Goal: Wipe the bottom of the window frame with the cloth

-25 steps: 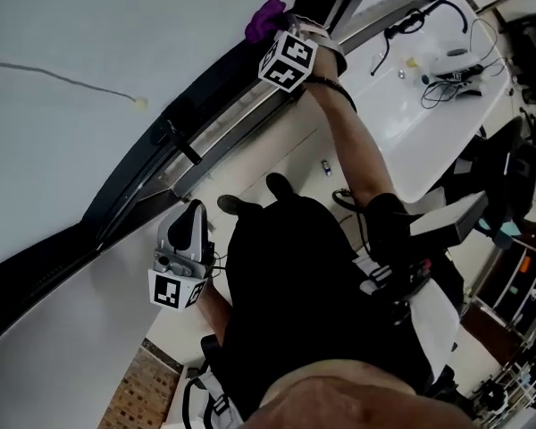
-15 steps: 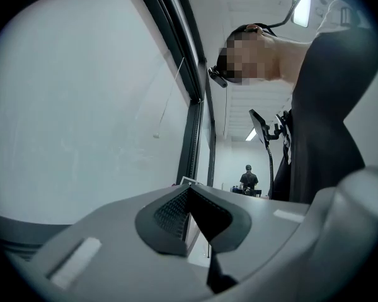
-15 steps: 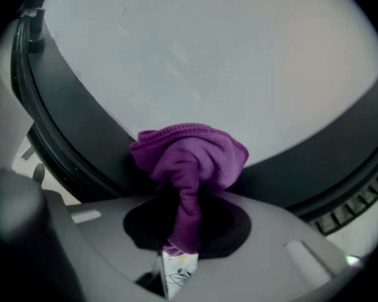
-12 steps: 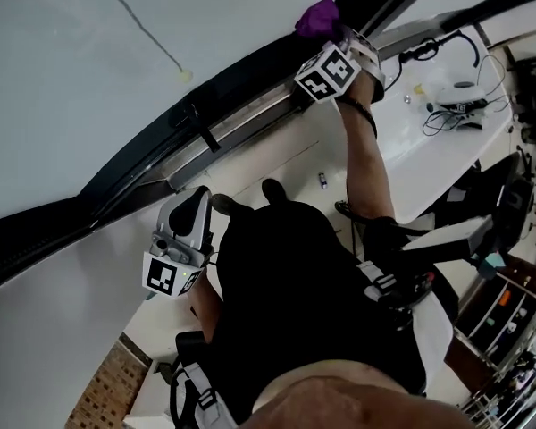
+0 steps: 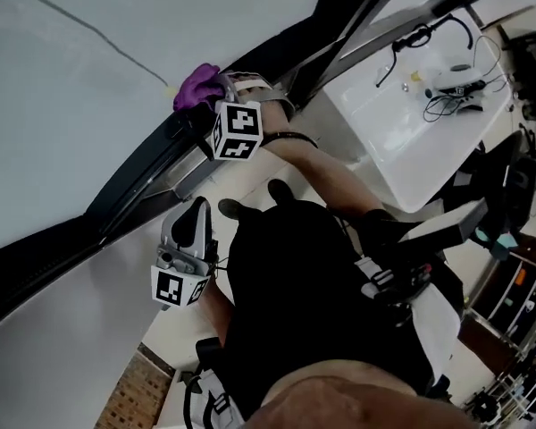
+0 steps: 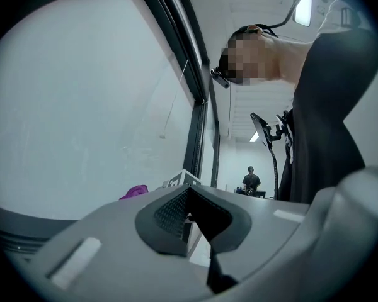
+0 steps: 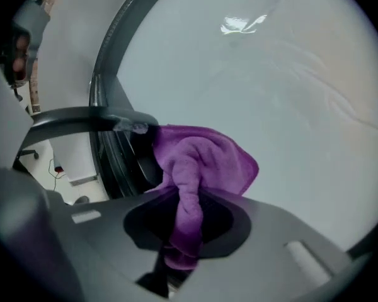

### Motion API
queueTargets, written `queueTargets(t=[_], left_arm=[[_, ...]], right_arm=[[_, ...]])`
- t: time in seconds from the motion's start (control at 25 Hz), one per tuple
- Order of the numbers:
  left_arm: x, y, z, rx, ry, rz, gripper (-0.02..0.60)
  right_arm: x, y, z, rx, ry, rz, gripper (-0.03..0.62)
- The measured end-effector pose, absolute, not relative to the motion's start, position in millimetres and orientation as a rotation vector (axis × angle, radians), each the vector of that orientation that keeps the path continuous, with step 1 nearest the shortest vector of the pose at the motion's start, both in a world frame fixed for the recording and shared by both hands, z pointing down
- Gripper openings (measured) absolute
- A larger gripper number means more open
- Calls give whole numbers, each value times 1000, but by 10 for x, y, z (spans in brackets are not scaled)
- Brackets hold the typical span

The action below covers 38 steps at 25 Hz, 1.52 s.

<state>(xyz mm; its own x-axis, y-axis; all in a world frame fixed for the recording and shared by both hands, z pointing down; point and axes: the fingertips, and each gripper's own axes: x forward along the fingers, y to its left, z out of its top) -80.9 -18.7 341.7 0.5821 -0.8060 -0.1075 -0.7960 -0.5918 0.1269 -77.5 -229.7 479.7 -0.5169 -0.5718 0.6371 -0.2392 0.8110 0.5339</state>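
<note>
In the head view, the right gripper (image 5: 213,101) holds a purple cloth (image 5: 195,86) against the dark window frame (image 5: 129,186) at the foot of the glass. The left gripper (image 5: 195,222) hangs lower, near the person's body and apart from the frame.

In the left gripper view, the jaws are together with nothing between them (the cloth (image 6: 133,192) shows small, far off by the window frame (image 6: 198,124)).

In the right gripper view, the jaws are clamped on the cloth (image 7: 201,162), which bunches up beside the window frame (image 7: 113,150).
</note>
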Motion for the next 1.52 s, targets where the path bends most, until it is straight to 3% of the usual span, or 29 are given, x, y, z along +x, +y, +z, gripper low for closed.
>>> queueTargets(t=[0.16, 0.44, 0.76, 1.28, 1.4, 1.52], left_arm=[[-865, -188, 3403, 2715, -1414, -232, 2], [-918, -155, 3388, 2718, -1429, -228, 2], [-776, -162, 3304, 2754, -1398, -222, 2], [-703, -42, 3270, 2756, -1462, -196, 2], [-658, -52, 3288, 2749, -1468, -182, 2], [-492, -113, 3281, 2758, -1439, -196, 2]], right_arm=[[-611, -2445, 4799, 591, -2111, -493, 69], [827, -3382, 4860, 876, -1821, -464, 69], [1649, -3885, 4884, 967, -1467, -513, 67], [2057, -3529, 4893, 993, -1447, -373, 69], [1942, -2964, 4691, 1001, -1754, -276, 69], [1386, -2255, 4287, 851, -2355, -118, 69]])
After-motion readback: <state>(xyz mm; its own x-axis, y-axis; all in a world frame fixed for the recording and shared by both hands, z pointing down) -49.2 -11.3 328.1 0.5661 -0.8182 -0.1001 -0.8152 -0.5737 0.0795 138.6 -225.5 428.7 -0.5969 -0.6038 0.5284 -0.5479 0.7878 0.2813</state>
